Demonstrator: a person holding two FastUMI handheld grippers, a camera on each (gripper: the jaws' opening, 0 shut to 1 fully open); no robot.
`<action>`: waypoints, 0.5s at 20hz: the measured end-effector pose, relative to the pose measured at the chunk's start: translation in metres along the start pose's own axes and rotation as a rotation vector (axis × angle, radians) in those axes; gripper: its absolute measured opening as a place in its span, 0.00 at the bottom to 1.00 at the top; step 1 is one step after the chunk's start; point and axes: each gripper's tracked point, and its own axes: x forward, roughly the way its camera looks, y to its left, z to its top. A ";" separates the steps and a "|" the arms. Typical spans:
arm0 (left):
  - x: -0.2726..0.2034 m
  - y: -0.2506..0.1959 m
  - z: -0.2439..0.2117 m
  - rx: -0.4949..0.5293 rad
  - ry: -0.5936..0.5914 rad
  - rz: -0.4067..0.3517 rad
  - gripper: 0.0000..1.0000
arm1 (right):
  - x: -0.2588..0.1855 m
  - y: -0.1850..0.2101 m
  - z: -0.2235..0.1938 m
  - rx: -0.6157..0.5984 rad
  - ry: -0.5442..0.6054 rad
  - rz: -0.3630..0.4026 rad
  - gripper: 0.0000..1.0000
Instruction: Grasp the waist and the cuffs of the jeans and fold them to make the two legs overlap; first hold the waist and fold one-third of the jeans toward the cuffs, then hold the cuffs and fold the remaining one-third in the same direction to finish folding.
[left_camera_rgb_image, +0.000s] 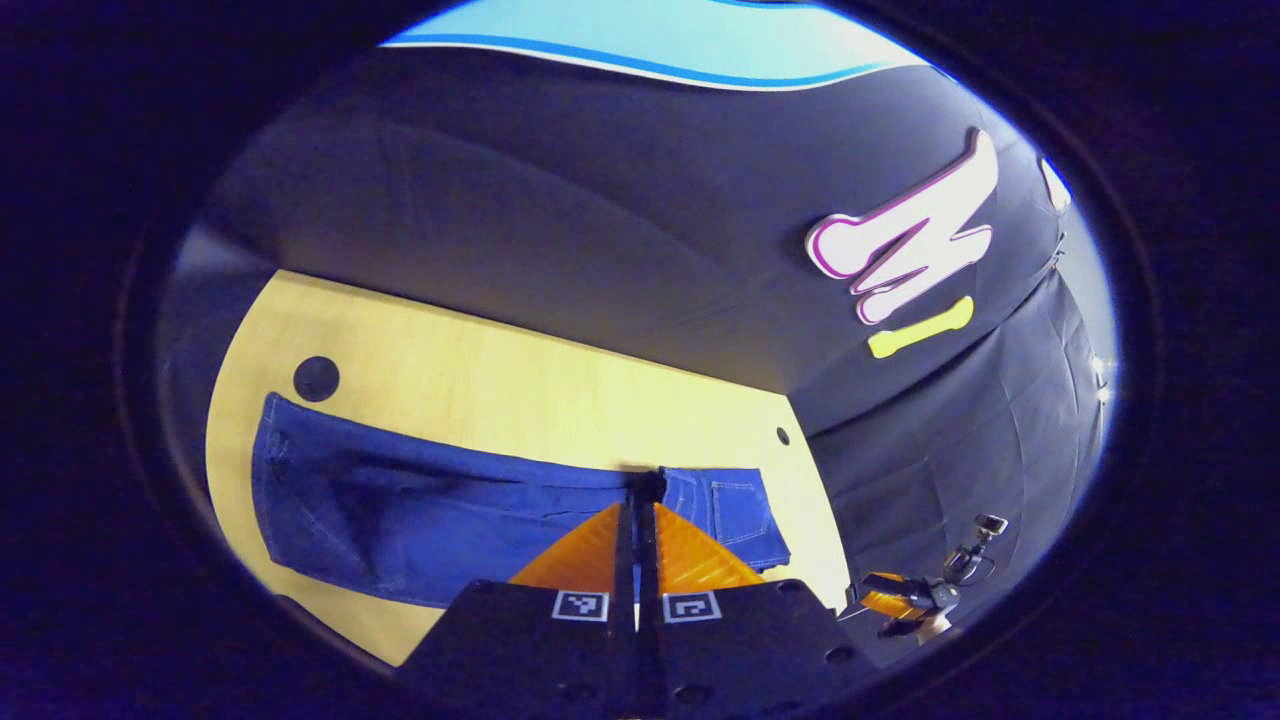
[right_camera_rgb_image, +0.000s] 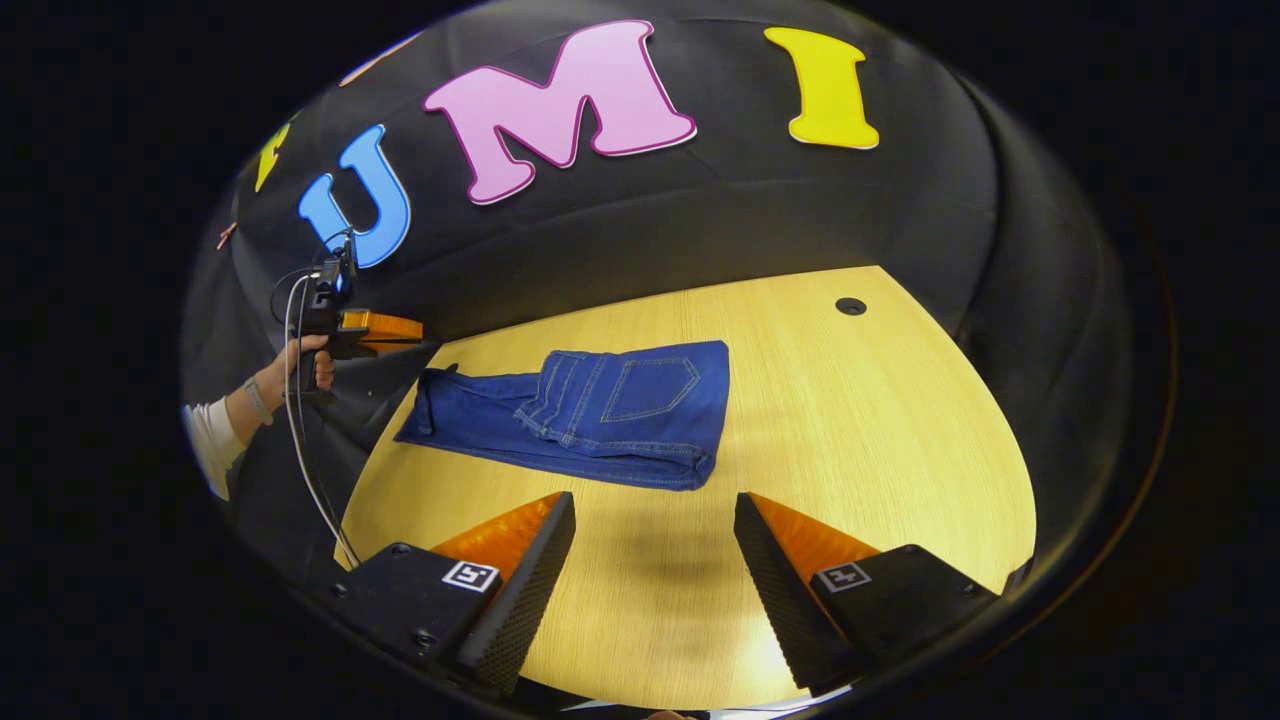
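Right gripper view: blue denim jeans (right_camera_rgb_image: 600, 415) (waist folded over) lie mid-table on the pale wooden table (right_camera_rgb_image: 860, 440); right gripper (right_camera_rgb_image: 650, 560) spread above bare wood, left gripper (left_camera_rgb_image: 637, 500) pressed together over the jeans' near edge.

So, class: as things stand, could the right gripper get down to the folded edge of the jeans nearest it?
Probably yes. The right gripper is open and hovers over bare table, with the jeans lying flat just ahead. Nothing stands between its fingers and that near edge; the left gripper is held off to the side.
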 end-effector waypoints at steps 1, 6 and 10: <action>-0.008 0.014 0.005 0.015 -0.025 0.051 0.06 | -0.004 -0.003 0.000 -0.001 -0.004 -0.002 0.99; -0.051 0.165 -0.002 -0.023 0.042 0.435 0.06 | -0.018 -0.027 -0.006 0.031 -0.010 -0.045 0.99; -0.067 0.259 -0.031 -0.082 0.179 0.661 0.96 | -0.012 -0.025 -0.024 0.032 0.032 -0.058 0.99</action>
